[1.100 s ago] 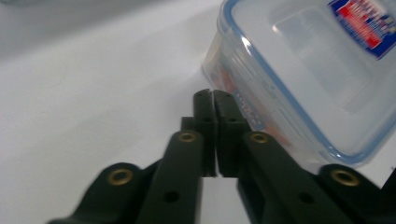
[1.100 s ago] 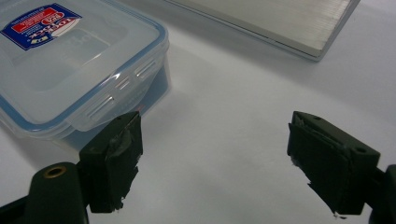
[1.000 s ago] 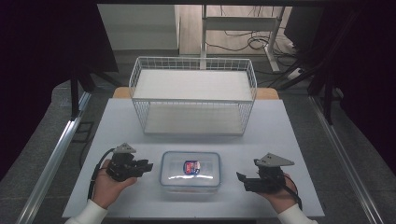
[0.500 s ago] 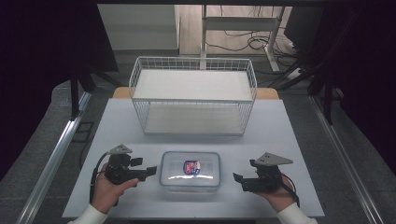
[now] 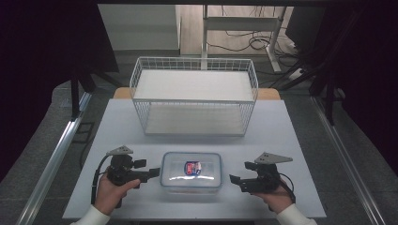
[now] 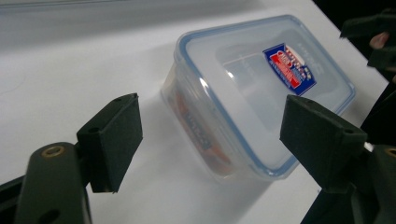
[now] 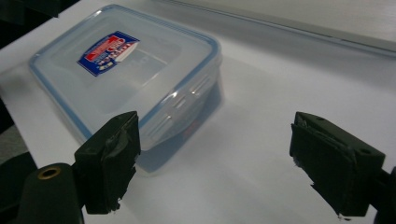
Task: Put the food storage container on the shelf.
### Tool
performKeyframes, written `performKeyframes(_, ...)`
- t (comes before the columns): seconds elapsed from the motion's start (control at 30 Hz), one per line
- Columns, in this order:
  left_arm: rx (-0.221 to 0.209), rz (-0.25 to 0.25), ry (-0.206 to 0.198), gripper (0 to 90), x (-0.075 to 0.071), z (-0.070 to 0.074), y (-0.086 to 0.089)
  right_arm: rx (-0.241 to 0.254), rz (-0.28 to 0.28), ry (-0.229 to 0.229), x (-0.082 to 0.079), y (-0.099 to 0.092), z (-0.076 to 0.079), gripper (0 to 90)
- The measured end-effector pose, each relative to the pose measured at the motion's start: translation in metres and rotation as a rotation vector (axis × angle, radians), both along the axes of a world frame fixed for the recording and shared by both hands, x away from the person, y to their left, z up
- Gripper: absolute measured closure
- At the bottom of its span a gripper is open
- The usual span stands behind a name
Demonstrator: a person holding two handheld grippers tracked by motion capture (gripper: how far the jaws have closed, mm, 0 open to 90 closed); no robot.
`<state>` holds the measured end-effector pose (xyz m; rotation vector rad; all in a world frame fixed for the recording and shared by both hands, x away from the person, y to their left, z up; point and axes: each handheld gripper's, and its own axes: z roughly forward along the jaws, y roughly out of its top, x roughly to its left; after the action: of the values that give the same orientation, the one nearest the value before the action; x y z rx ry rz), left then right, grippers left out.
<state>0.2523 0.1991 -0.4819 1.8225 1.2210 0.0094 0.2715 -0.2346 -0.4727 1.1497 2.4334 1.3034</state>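
Jaws of left gripper (image 5: 151, 173) and right gripper (image 5: 233, 178) gape empty beside the lidded container (image 5: 191, 170).

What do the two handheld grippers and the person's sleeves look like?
Both the left gripper and the right gripper are black, each with two blocky black jaws and a grey three-cornered plate on top. A black cable loops from each one. Brass-coloured rivets sit at the jaw bases. The right gripper's pads look worn and frayed at the edges. The person wears white sleeves.

Grey floor (image 5: 56, 140) flanks the white table (image 5: 291, 126); a desk frame (image 5: 244, 23) with cables (image 5: 256, 44) stands at upper centre, dark curtains (image 5: 47, 42) hang upper left.
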Motion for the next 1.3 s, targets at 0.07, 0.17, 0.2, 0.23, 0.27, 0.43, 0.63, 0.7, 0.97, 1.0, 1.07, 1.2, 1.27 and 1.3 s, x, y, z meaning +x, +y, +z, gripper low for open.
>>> performKeyframes(0.07, 0.012, -0.002, 0.001, 16.6, 0.0, -0.001, -0.002, -0.004, 0.015, 0.0, 0.0, 0.003, -0.001, 16.2)
performKeyframes(0.17, -0.02, -0.007, 0.024, 14.8, 0.001, -0.004, -0.001, -0.006, 0.027, -0.018, 0.0, 0.006, 0.002, 16.2)
performKeyframes(0.2, -0.06, -0.013, 0.043, 14.1, 0.003, -0.006, 0.0, -0.005, 0.026, -0.019, -0.001, 0.007, 0.003, 16.2)
performKeyframes(0.23, -0.081, -0.016, 0.054, 13.6, 0.004, -0.007, 0.001, -0.002, 0.025, -0.017, -0.003, 0.007, 0.002, 16.2)
performKeyframes(0.27, -0.081, -0.016, 0.054, 13.3, 0.004, -0.007, 0.001, -0.002, 0.025, -0.017, -0.003, 0.007, 0.002, 16.2)
performKeyframes(0.43, -0.119, -0.059, 0.092, 12.2, 0.014, -0.015, -0.003, -0.013, 0.023, -0.018, -0.006, 0.011, 0.003, 16.3)
performKeyframes(0.63, -0.152, -0.102, 0.14, 10.9, 0.025, -0.027, -0.011, 0.013, 0.039, 0.008, -0.003, 0.016, -0.002, 16.0)
performKeyframes(0.7, -0.157, -0.111, 0.15, 11.0, 0.026, -0.029, -0.013, 0.01, 0.039, 0.008, -0.003, 0.016, -0.003, 16.0)
performKeyframes(0.97, -0.198, -0.138, 0.195, 15.5, 0.033, -0.038, -0.019, 0.005, 0.037, 0.006, -0.002, 0.015, -0.004, 16.0)
performKeyframes(1.0, -0.204, -0.14, 0.203, 16.3, 0.034, -0.039, -0.019, 0.011, 0.04, 0.01, -0.002, 0.015, -0.003, 16.0)
performKeyframes(1.07, -0.206, -0.15, 0.211, 18.1, 0.034, -0.04, -0.021, 0.018, 0.039, 0.013, -0.001, 0.015, -0.003, 16.0)
performKeyframes(1.2, -0.191, -0.14, 0.203, 22.7, 0.034, -0.04, -0.021, 0.016, 0.034, 0.016, 0.001, 0.015, -0.004, 16.0)
performKeyframes(1.27, -0.195, -0.136, 0.2, 25.7, 0.033, -0.038, -0.02, 0.022, 0.038, 0.036, 0.004, 0.016, -0.006, 15.8)
performKeyframes(1.3, -0.192, -0.136, 0.2, 26.6, 0.033, -0.038, -0.02, 0.032, 0.04, 0.052, 0.007, 0.017, -0.006, 15.3)
